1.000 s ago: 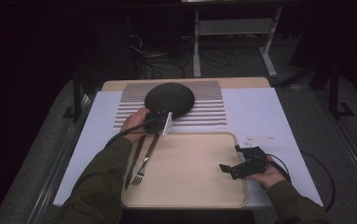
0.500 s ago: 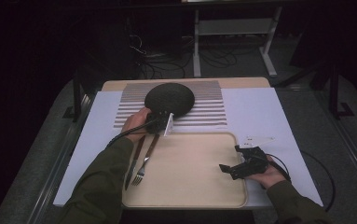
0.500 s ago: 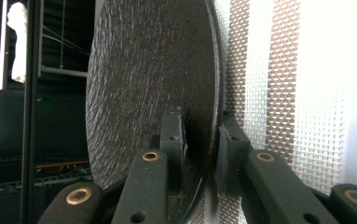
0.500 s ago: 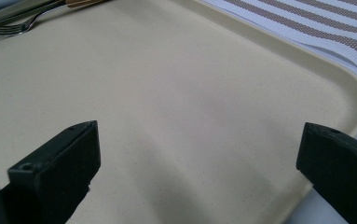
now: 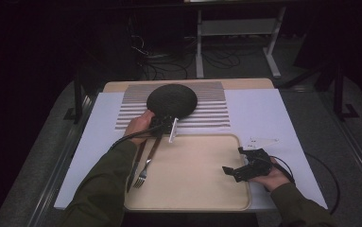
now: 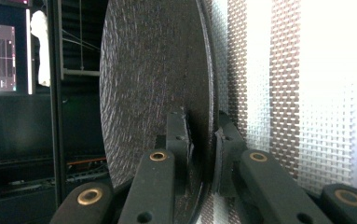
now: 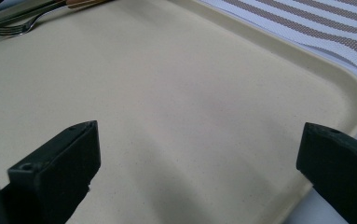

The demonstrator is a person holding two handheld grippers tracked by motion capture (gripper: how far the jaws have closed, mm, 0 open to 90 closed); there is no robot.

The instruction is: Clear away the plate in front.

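Left gripper view: jaws pinch the rim of a dark round plate

Left gripper view, starting at the left gripper (image 6: 203,140): jaws just been closing, one pad on each face of the dark plate (image 6: 157,79), pressed onto its near rim. Plate seen edge-on, textured face turned toward a dark room with a lit screen (image 6: 3,46) far off. Beyond the rim, the striped woven placemat (image 6: 278,93).

High view, same left gripper (image 5: 165,124) at the near edge of the plate (image 5: 171,99), hand (image 5: 140,125) wrapped round the gripper body, cable trailing back along the sleeve. Plate resting over the middle of the striped placemat (image 5: 211,111), at the far side of the desk (image 5: 263,109) with its white cover. Just nearer, a beige tray (image 5: 193,175), with a knife (image 5: 136,163) and a fork (image 5: 146,163) lying side by side along its left edge, handles pointing toward the plate.

Right gripper (image 5: 237,170) low over the tray's right part, held in the right hand (image 5: 271,175), well apart from the plate. Right gripper view: right gripper (image 7: 197,154) spread wide, nothing between the jaws, bare tray (image 7: 176,93) beneath, fork tines (image 7: 8,28) at the top left, placemat stripes (image 7: 316,28) at the top right.
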